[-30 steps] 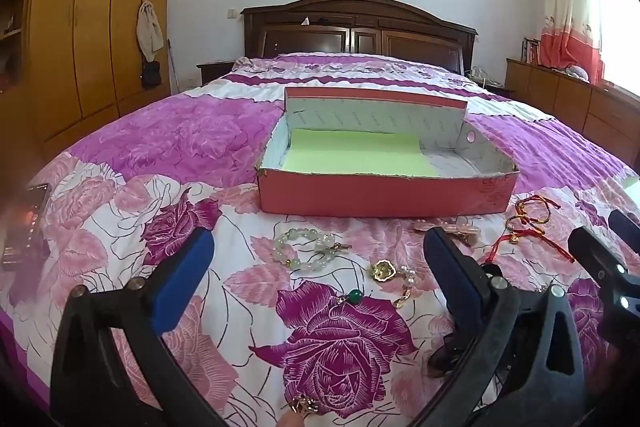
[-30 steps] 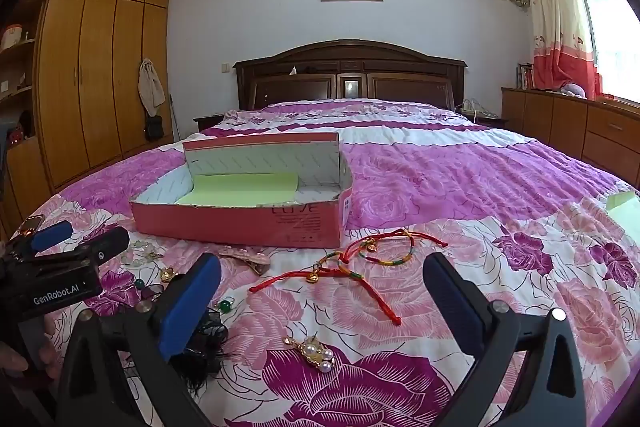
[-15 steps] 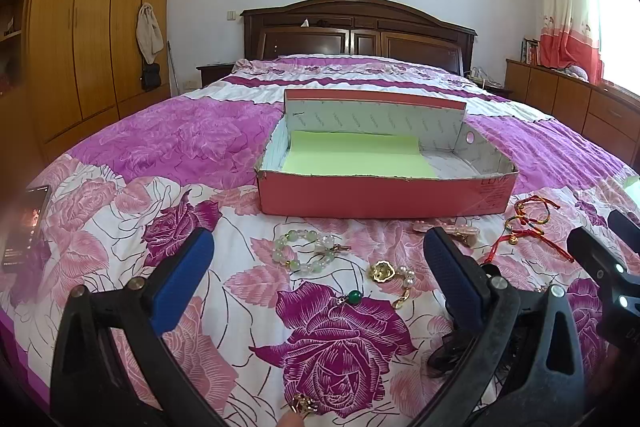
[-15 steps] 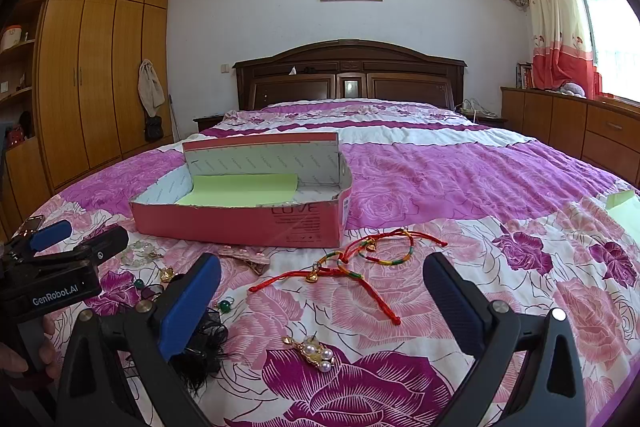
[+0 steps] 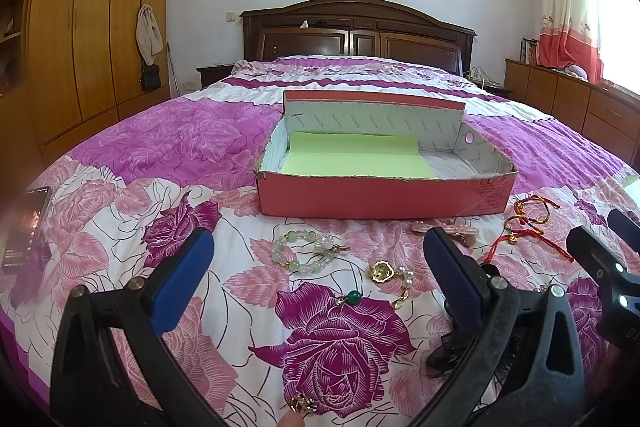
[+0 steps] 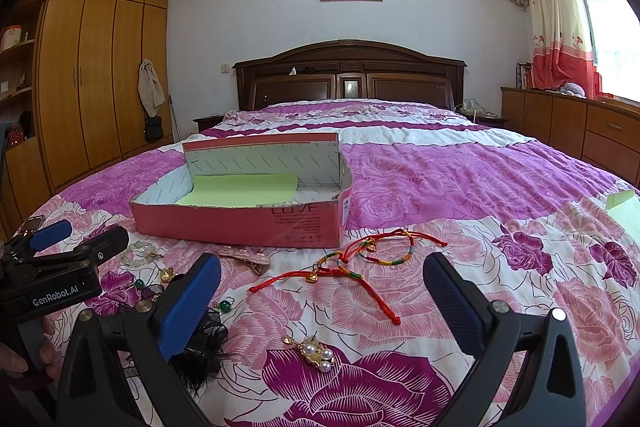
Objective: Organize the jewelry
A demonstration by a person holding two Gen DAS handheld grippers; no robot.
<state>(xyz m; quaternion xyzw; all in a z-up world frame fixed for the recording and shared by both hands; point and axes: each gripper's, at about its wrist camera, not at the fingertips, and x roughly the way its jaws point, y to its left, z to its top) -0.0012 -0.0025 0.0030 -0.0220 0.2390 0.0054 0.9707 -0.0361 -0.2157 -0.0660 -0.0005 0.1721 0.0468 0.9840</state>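
Clearly spread and empty, left gripper (image 5: 318, 269) and right gripper (image 6: 322, 287) hover over loose jewelry; red cords (image 6: 340, 267), seemingly tangled, could snag and drag neighbours short of the box (image 6: 240, 223).

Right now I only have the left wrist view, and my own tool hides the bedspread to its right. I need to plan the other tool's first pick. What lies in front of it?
Observer: A pearl and gold piece lies on the bedspread between the open fingers of the right tool.
Operator: Where does the red cord end?
Observer: The red cord bracelet trails a loose tail towards that tool, ending beyond the pearl piece without touching it.
Operator: Is anything else close by?
Observer: A black feathery piece lies right by its left finger.
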